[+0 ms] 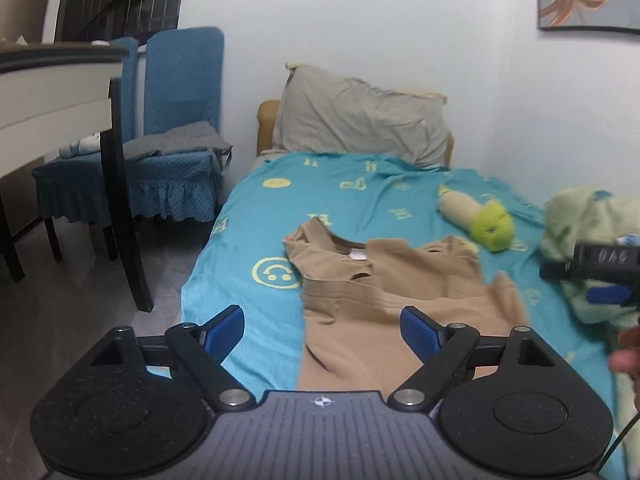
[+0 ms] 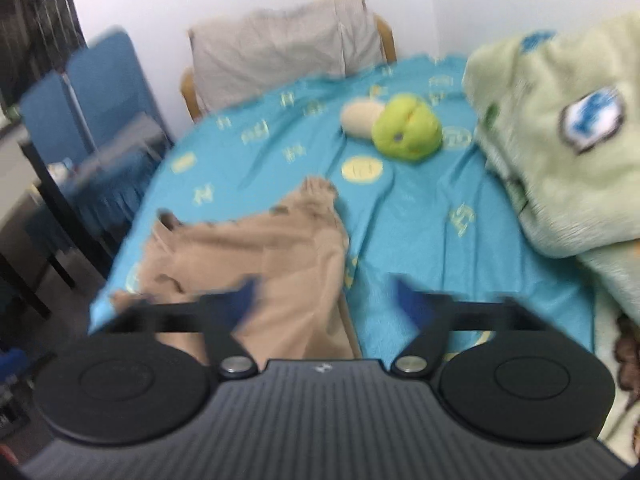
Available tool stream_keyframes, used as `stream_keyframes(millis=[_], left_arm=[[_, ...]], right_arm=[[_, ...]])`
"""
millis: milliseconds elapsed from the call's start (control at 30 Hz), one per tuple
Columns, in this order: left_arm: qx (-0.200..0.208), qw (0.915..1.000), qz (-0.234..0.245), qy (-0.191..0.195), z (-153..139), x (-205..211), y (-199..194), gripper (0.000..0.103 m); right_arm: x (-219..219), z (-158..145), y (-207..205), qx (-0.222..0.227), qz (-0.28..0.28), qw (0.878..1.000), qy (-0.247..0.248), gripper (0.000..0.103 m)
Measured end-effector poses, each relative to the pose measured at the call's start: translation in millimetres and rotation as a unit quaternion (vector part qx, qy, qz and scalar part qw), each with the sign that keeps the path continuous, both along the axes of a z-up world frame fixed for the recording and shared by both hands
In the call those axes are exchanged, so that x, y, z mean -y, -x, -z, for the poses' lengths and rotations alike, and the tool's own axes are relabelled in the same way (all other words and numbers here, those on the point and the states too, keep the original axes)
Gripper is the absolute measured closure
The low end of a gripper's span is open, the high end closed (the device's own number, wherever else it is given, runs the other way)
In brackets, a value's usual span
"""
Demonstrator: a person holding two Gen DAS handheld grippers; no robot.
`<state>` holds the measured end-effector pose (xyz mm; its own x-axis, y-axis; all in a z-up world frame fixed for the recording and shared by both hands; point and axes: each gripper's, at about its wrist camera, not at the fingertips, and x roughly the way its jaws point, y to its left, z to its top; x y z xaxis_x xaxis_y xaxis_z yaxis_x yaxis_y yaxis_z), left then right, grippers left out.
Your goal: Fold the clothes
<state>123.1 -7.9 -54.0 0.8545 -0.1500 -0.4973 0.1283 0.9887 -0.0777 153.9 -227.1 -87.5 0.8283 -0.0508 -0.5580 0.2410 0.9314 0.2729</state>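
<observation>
A tan garment (image 1: pixel 384 284) lies rumpled on the turquoise bed sheet (image 1: pixel 248 240), neck opening toward the pillow. My left gripper (image 1: pixel 322 330) hovers above its near part with blue pads wide apart and nothing between them. In the blurred right wrist view the same tan garment (image 2: pixel 256 256) lies left of centre. My right gripper (image 2: pixel 326 300) is open above its right edge and holds nothing. The right gripper (image 1: pixel 592 276) also shows at the right edge of the left wrist view, beside a person's hand (image 1: pixel 626 356).
A grey pillow (image 1: pixel 360 120) leans on the headboard. A green and beige plush toy (image 1: pixel 480 220) lies on the sheet beyond the garment. A pale green blanket (image 2: pixel 560 140) is heaped at the right. Blue-covered chairs (image 1: pixel 168 148) and a dark-legged table (image 1: pixel 116 200) stand left of the bed.
</observation>
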Motion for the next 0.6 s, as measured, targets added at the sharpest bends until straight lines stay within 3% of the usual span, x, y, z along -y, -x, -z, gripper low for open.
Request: stream_keyframes(millis=[100,200,333,400,467,600], left_arm=[[-0.006,0.9997,0.011,0.02,-13,0,26,0.003],[-0.03,0.9976,0.023,0.057,-11,0,52,0.002],[-0.11,0.9861,0.027,0.122,15,-2,64,0.002],[-0.142,0.9803,0.021,0.135,26,-3,60,0.003],[-0.177,0.9711,0.013,0.16,39,-6,51,0.004],[-0.248,0.9416,-0.014,0.228,72,-21,31,0.008]], right_arm=[[4,-11,28,0.003,-0.015,1.0,-0.028,0.009],[1,-15,50,-0.005,-0.021,0.999,-0.039,0.009],[-3,-15,71,-0.013,-0.015,0.999,-0.049,0.009],[-3,-13,78,-0.016,-0.01,0.998,-0.067,0.009],[-1,-7,80,-0.025,-0.004,0.996,-0.088,0.009],[12,12,77,-0.054,0.013,0.985,-0.163,0.009]])
